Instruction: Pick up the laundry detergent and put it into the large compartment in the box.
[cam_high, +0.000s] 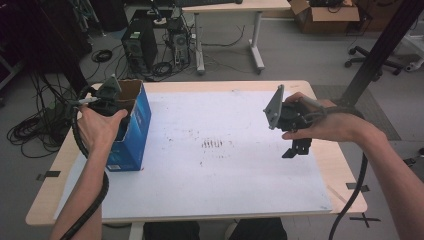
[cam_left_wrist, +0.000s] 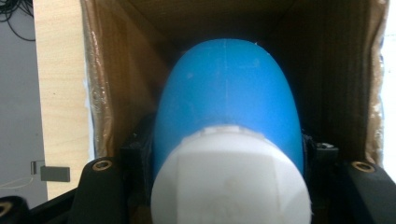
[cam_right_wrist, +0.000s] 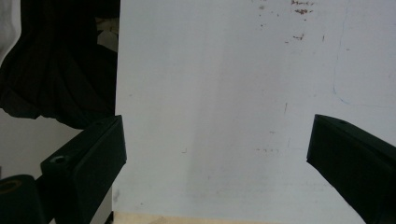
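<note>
A blue bottle (cam_left_wrist: 229, 98) with a white cap (cam_left_wrist: 231, 186) sits between the black fingers (cam_left_wrist: 135, 156) of my left gripper (cam_high: 111, 102), which is shut on it. The bottle hangs inside an open cardboard box (cam_left_wrist: 116, 70). In the high view the box (cam_high: 134, 132) is blue outside and stands at the table's left edge, and a hand holds the left gripper over its open top. My right gripper (cam_high: 298, 148) hovers open over the right part of the white sheet (cam_high: 225, 170), jaws pointing down. Nothing is between its jaws in the right gripper view (cam_right_wrist: 217, 154).
The white sheet covers most of the wooden table (cam_high: 345, 170) and bears dark smudges (cam_high: 212, 144) at its middle. Behind the table are computer towers (cam_high: 140, 47), cables, a desk (cam_high: 227, 30) and a black slanted post (cam_high: 380, 50) at the right.
</note>
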